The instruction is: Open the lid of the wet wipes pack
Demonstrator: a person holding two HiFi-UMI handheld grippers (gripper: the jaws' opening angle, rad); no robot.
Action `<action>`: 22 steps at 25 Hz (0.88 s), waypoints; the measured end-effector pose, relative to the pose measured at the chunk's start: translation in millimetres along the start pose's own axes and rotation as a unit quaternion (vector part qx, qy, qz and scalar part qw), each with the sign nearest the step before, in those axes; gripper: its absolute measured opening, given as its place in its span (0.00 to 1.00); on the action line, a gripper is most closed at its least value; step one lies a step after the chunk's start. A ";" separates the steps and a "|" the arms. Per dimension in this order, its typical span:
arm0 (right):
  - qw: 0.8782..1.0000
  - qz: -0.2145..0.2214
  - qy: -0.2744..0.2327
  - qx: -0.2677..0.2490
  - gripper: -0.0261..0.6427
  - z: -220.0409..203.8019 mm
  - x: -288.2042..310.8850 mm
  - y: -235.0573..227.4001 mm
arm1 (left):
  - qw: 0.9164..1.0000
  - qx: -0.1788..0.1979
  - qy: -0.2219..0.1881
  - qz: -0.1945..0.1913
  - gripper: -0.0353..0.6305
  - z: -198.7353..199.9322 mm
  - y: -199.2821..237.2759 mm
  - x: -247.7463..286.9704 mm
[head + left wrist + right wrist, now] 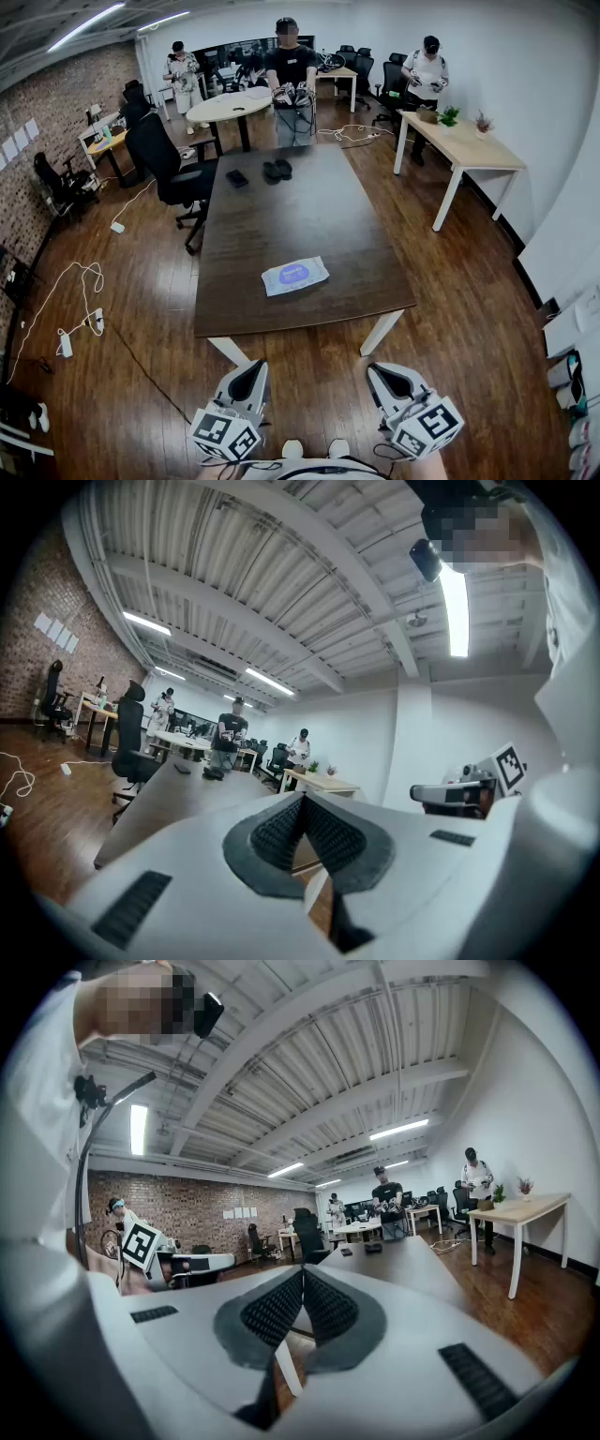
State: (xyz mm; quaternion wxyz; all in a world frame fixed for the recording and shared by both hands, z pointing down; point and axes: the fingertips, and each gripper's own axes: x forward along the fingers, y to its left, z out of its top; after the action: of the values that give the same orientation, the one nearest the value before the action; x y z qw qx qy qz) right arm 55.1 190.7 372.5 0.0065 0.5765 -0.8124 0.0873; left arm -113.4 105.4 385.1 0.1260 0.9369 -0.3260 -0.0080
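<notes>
**Hovering short of the table, both claws closed and empty**

Both claws are held level just off the near end of the long dark brown wooden table (281,211), above the wooden floor (141,375). The left claw (249,373) has its ribbed black pads pressed together at the tips, with nothing between them. The right claw (394,373) is the same, closed on nothing.

The flat white-and-blue wet wipes pack (294,276) lies a little askew on the table, towards the near edge. Its blue centre patch faces up, and it is well apart from both claws.

At the far end of the table lie a pair of small black objects (277,170) and a flat black item (237,178). A person in a black shirt (292,80) stands beyond that end, and a black office chair (169,164) sits by the table's left side.
</notes>
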 end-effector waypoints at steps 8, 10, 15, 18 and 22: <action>1.000 -0.003 0.005 0.000 0.05 -5.9 0.1 7.0 | 1.000 0.000 0.000 -0.004 0.06 -2.9 2.5 -5.3; 1.000 -0.005 0.006 0.001 0.05 -7.8 0.9 8.8 | 1.000 0.000 0.001 -0.007 0.06 -3.8 4.5 -6.0; 1.000 -0.009 0.004 0.000 0.05 -6.7 5.2 14.2 | 1.000 -0.003 0.002 -0.012 0.06 -3.8 9.3 -7.2; 1.000 -0.012 0.006 -0.001 0.05 -5.8 7.0 18.7 | 1.000 -0.004 0.002 -0.016 0.06 -2.1 12.1 -9.6; 1.000 -0.018 0.009 -0.003 0.05 -8.1 12.0 24.1 | 1.000 -0.004 0.002 -0.024 0.06 -3.2 19.5 -12.0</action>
State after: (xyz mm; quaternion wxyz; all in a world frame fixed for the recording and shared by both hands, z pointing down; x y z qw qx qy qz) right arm 27.7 188.3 378.6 0.0171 0.5902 -0.8020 0.0898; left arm -134.4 98.7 392.1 0.1299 0.9439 -0.3035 -0.0104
